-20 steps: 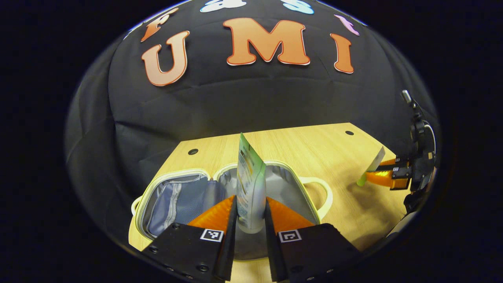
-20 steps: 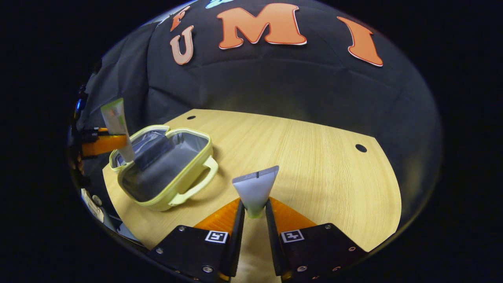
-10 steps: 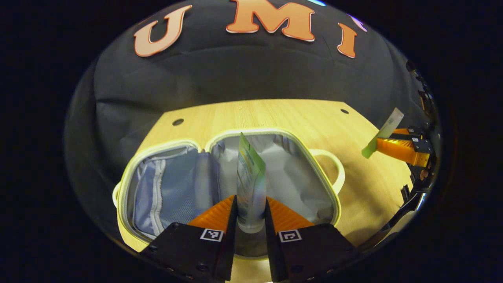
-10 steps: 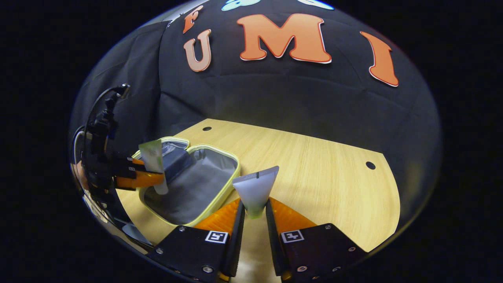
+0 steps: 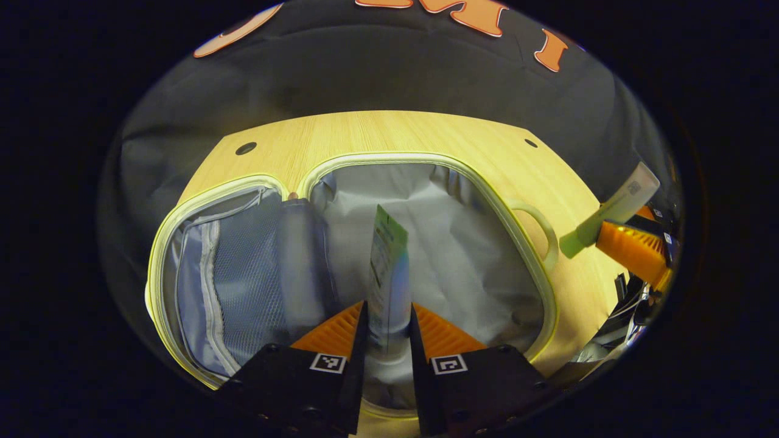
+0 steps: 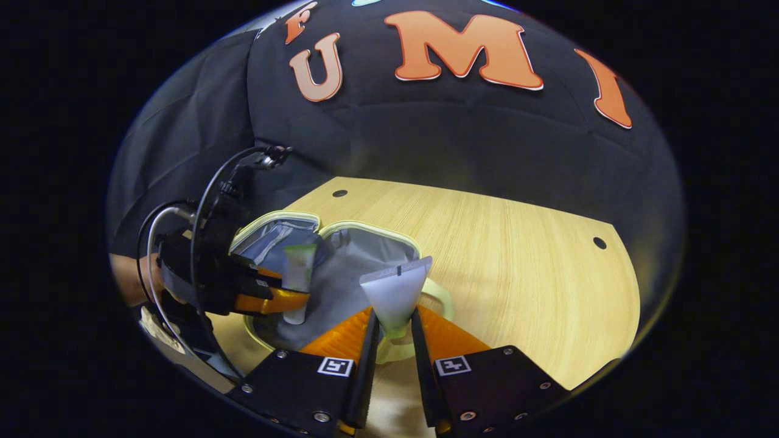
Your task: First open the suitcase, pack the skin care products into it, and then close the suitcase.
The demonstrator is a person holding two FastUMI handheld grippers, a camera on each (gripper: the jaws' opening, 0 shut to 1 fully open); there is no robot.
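The pale-yellow suitcase [image 5: 551, 292] lies open on the wooden table, grey lining in its right half and a mesh pocket [image 5: 243, 267] in its left half. My left gripper [image 5: 388, 328] is shut on a green-and-white tube [image 5: 388, 267], held upright over the right half. In the right gripper view the left gripper [image 6: 283, 299] holds that tube [image 6: 298, 274] above the suitcase [image 6: 359, 230]. My right gripper [image 6: 394, 331] is shut on a white tube with a green cap [image 6: 394, 292], just right of the suitcase. The left gripper view shows this tube [image 5: 611, 210] at the far right.
The wooden table [image 6: 517, 255] stretches to the right of the suitcase, with small round holes [image 6: 600, 243] near its far edge. A looped handle [image 5: 538, 228] sticks out of the suitcase's right side. A hand and cables [image 6: 164, 267] sit behind the left gripper.
My left gripper has moved forward and down over the open suitcase with its tube. My right gripper has carried its tube left toward the suitcase's handle side.
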